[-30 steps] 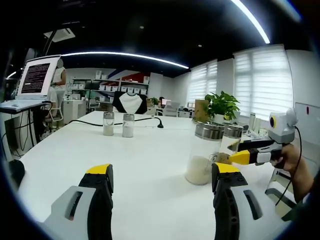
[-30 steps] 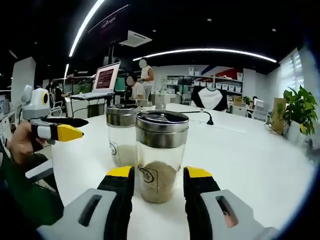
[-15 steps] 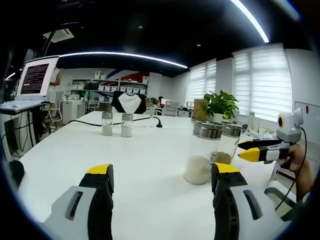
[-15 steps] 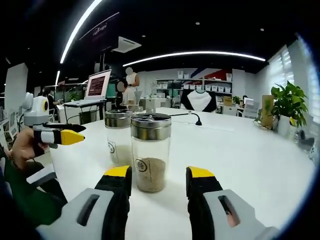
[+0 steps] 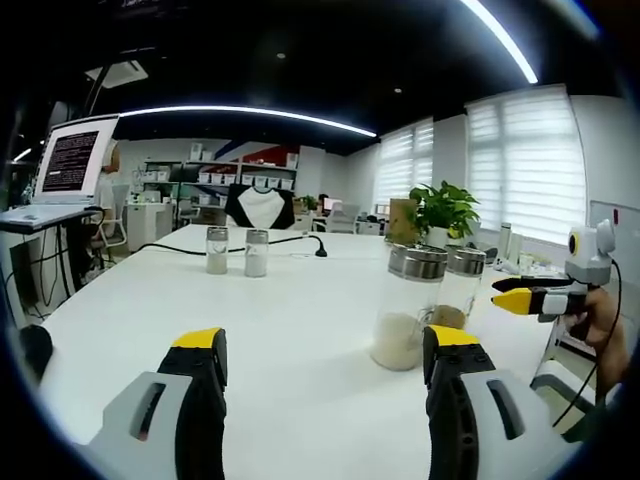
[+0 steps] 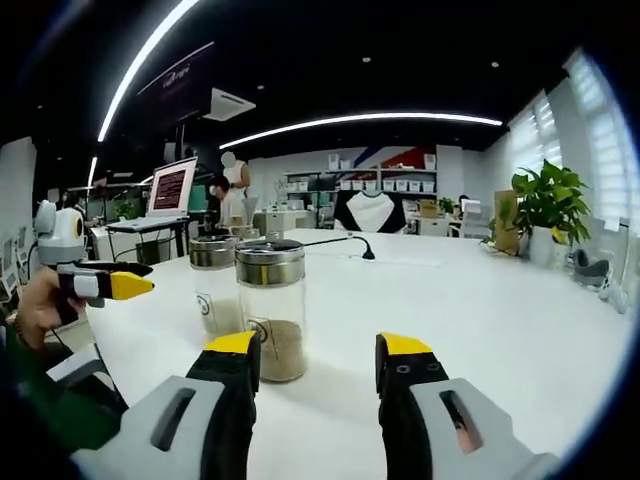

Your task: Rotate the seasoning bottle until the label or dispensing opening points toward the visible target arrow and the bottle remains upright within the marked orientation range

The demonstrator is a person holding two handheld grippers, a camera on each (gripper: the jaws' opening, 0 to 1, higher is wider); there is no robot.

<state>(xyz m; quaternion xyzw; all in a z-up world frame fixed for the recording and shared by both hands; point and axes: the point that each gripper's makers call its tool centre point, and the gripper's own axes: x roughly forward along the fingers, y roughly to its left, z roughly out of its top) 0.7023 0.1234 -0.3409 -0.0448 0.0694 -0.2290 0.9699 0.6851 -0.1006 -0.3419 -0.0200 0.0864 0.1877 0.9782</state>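
Two glass seasoning jars with steel lids stand upright and close together on the white table (image 5: pixel 300 300). One holds white grains (image 5: pixel 404 310) (image 6: pixel 212 295), the other brown grains (image 5: pixel 455 290) (image 6: pixel 270 312). My left gripper (image 5: pixel 325 345) is open and low over the table, with the white-grain jar just ahead of its right jaw. My right gripper (image 6: pixel 318 350) is open and empty, and the brown-grain jar stands a short way beyond its left jaw. The right gripper (image 5: pixel 540 298) enters the left gripper view from the right. The left gripper (image 6: pixel 100 283) appears at the left of the right gripper view.
Two small shakers (image 5: pixel 236 250) stand far across the table beside a black cable (image 5: pixel 290 243). A potted plant (image 5: pixel 445 210) (image 6: pixel 545 200) sits at the table's far side. An open laptop (image 5: pixel 75 160) (image 6: pixel 170 185) stands on a stand beyond the table edge.
My right gripper has pulled back from the brown-grain jar, which had stood between its jaw tips. The left gripper has barely moved.
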